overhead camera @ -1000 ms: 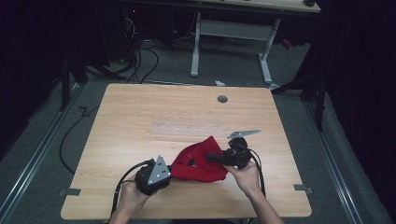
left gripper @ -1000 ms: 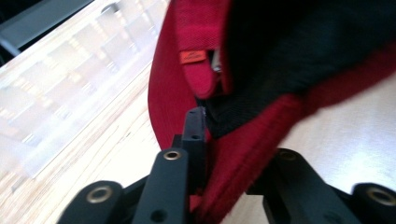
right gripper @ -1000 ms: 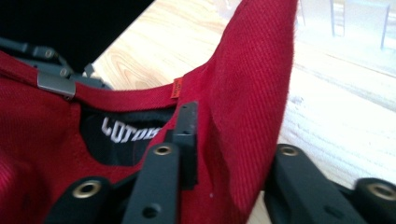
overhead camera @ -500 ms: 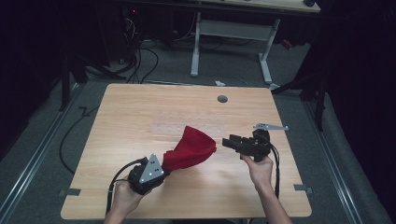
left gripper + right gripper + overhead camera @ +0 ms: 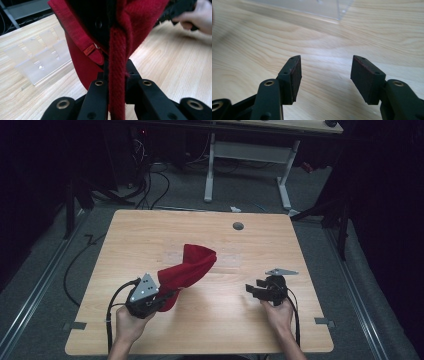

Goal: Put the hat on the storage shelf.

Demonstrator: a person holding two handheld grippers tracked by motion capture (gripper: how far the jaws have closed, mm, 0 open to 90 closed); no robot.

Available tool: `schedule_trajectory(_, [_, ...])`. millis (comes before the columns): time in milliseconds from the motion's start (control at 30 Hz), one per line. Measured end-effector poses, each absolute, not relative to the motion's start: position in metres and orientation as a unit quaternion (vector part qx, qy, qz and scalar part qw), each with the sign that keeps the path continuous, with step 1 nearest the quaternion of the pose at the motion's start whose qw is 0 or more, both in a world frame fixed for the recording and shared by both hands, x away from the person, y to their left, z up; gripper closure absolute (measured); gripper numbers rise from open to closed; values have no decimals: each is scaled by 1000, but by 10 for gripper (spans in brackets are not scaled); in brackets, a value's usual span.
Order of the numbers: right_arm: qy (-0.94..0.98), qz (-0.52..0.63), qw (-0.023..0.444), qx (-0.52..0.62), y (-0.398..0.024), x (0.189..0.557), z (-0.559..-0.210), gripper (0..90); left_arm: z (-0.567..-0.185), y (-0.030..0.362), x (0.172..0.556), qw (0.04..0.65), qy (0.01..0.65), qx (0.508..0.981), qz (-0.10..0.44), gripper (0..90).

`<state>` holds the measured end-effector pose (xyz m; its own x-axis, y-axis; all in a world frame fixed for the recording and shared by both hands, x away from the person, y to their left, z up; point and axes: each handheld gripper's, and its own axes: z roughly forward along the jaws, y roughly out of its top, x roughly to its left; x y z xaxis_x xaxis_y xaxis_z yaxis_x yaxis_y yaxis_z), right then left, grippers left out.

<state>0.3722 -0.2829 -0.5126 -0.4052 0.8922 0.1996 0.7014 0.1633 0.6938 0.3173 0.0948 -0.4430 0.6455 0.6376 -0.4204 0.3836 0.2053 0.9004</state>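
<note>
Left gripper pinches the red cloth (lifted, slanting up-right); right gripper, jaws wide and empty, sits right of it

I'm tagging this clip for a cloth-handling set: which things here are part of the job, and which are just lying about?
In the job:
- red cloth, lifted off the table and clamped in the left hand-held gripper
- right hand-held gripper, open, nothing in it

Lying about:
- clear plastic stand on the wooden table
- cables on the floor
- white desk frame behind
</note>
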Motion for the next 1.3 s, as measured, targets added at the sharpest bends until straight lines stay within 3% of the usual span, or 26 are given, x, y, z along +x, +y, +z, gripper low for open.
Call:
schedule_trajectory(333, [761,329,196,523,-276,371,-527,379,-436,108,331,681,441,580,77,836])
schedule_trajectory(400, [764,323,228,510,-272,369,-531,376,-434,112,335,687,447,569,70,836])
schedule_trajectory(1300, [767,324,226,506,-271,368,-531,372,-401,133,365,716,456,526,59,835])
